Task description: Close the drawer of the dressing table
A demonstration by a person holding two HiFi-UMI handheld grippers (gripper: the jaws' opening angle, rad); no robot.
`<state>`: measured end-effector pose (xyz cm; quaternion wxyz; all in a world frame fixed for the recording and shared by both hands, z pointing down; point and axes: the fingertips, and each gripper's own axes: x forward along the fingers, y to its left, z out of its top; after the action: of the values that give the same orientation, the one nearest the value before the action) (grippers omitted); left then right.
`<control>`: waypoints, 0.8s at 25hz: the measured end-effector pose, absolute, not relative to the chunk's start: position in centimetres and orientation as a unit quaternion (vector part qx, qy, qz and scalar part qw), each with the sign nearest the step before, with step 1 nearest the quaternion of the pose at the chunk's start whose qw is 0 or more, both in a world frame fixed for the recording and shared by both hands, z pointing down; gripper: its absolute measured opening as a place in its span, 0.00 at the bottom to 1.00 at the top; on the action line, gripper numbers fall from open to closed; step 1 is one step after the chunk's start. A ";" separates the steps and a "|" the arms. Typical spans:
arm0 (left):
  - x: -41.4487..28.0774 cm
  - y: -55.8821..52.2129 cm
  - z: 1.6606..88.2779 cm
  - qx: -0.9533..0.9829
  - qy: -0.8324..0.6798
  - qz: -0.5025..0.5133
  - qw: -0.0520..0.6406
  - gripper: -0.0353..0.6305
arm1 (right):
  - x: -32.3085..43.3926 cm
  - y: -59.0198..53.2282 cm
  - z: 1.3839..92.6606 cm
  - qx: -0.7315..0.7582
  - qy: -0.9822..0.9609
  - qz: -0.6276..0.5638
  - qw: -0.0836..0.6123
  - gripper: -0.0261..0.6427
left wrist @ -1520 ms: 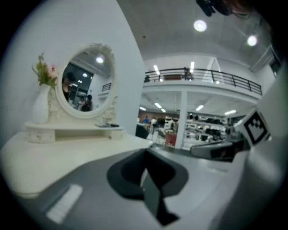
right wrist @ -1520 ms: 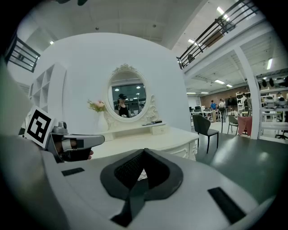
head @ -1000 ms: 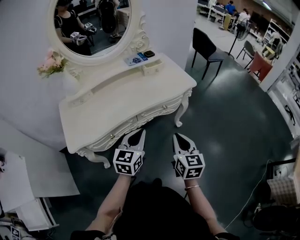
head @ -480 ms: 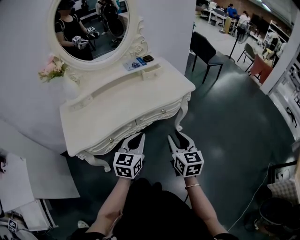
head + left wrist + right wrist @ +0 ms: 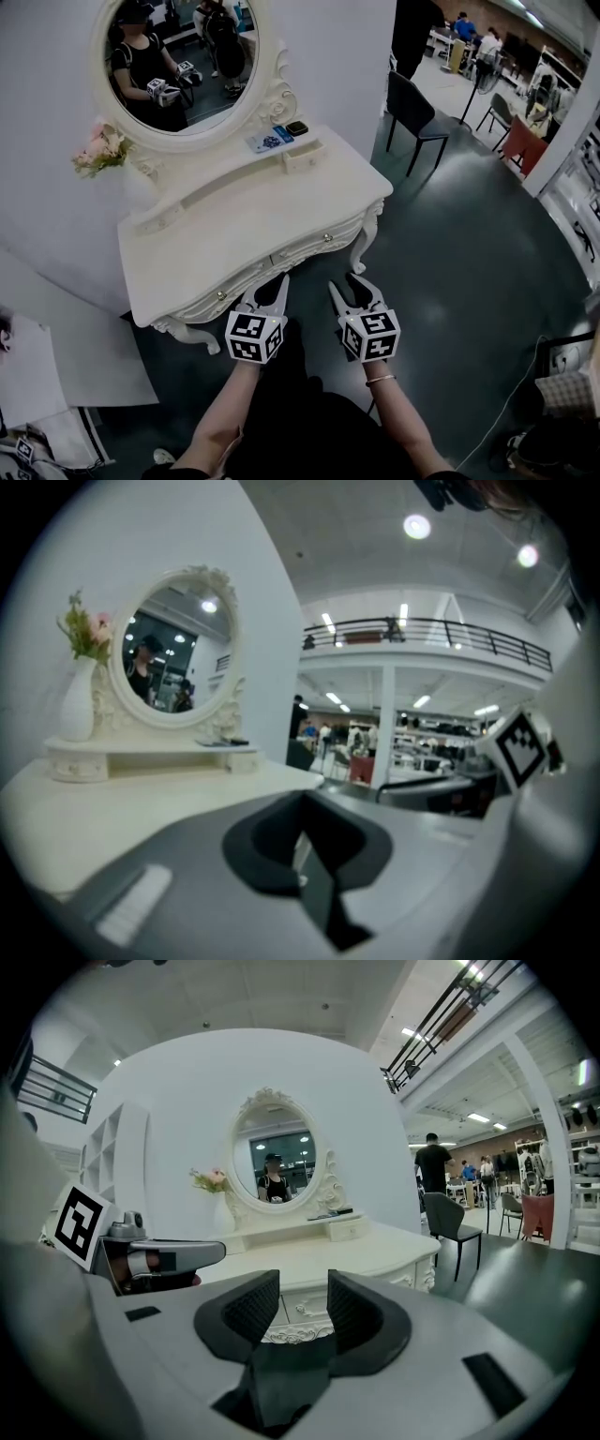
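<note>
The white dressing table [image 5: 244, 220] stands against the wall. Its front drawers [image 5: 314, 242] with small knobs look flush with the carved front. A little drawer box [image 5: 302, 155] sits on the upper shelf under the oval mirror [image 5: 183, 56]. Both grippers hover just in front of the table's lower edge and touch nothing. My left gripper [image 5: 281, 281] has its fingers drawn to a point, and in the left gripper view [image 5: 300, 841] its pads nearly meet. My right gripper [image 5: 352, 286] is opening with nothing between its jaws. In the right gripper view [image 5: 302, 1288] the drawer front [image 5: 305, 1309] shows through the gap.
A vase of pink flowers [image 5: 98, 150] stands at the table's back left. A dark chair [image 5: 417, 108] is on the floor to the right. White boards and papers [image 5: 42, 375] lie at lower left. People and furniture fill the far hall.
The right gripper's jaws, shut a second ago, have spread apart, and that gripper has shifted a little to the left. The left gripper has stayed shut near the table front.
</note>
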<state>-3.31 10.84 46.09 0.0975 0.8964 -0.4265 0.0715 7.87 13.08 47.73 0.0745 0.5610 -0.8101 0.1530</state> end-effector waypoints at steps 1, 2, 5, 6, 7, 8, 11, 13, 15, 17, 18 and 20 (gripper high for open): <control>-3.2 10.4 46.2 0.897 -0.425 0.072 0.098 0.06 | 7.9 12.6 47.8 0.561 -0.810 0.154 0.075 0.24; -3.2 9.8 46.3 0.897 -0.424 0.073 0.100 0.06 | 7.9 12.0 47.9 0.562 -0.809 0.154 0.074 0.24; -2.9 8.0 46.9 0.897 -0.421 0.076 0.108 0.06 | 8.1 10.1 48.1 0.563 -0.807 0.158 0.077 0.25; -2.8 7.3 47.0 0.898 -0.419 0.077 0.111 0.06 | 8.2 9.4 48.3 0.563 -0.807 0.159 0.079 0.25; -2.7 6.6 47.2 0.898 -0.418 0.078 0.114 0.06 | 8.3 8.7 48.4 0.564 -0.807 0.159 0.080 0.25; -2.5 5.7 47.3 0.899 -0.417 0.078 0.114 0.06 | 8.3 7.8 48.5 0.564 -0.806 0.160 0.082 0.25; -2.4 2.9 47.5 0.900 -0.414 0.080 0.112 0.06 | 8.3 5.0 48.9 0.564 -0.806 0.162 0.085 0.25; -2.4 0.9 47.6 0.900 -0.413 0.081 0.112 0.06 | 8.2 3.0 49.1 0.563 -0.805 0.164 0.086 0.25; -2.3 -1.1 47.8 0.900 -0.412 0.083 0.114 0.06 | 7.9 1.0 49.2 0.562 -0.805 0.166 0.088 0.25; -2.3 -3.0 48.0 0.900 -0.411 0.084 0.116 0.06 | 7.7 -0.9 49.3 0.561 -0.806 0.166 0.090 0.25; -2.2 -4.0 48.0 0.900 -0.411 0.084 0.118 0.06 | 7.6 -1.9 49.3 0.561 -0.806 0.166 0.092 0.25; -2.1 -5.8 48.2 0.901 -0.408 0.086 0.122 0.06 | 7.5 -3.7 49.4 0.562 -0.804 0.166 0.097 0.25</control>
<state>-2.07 -5.81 48.15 0.1224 0.9006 -0.4083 0.0856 7.51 -3.71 49.38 0.0966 0.5620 -0.8045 0.1663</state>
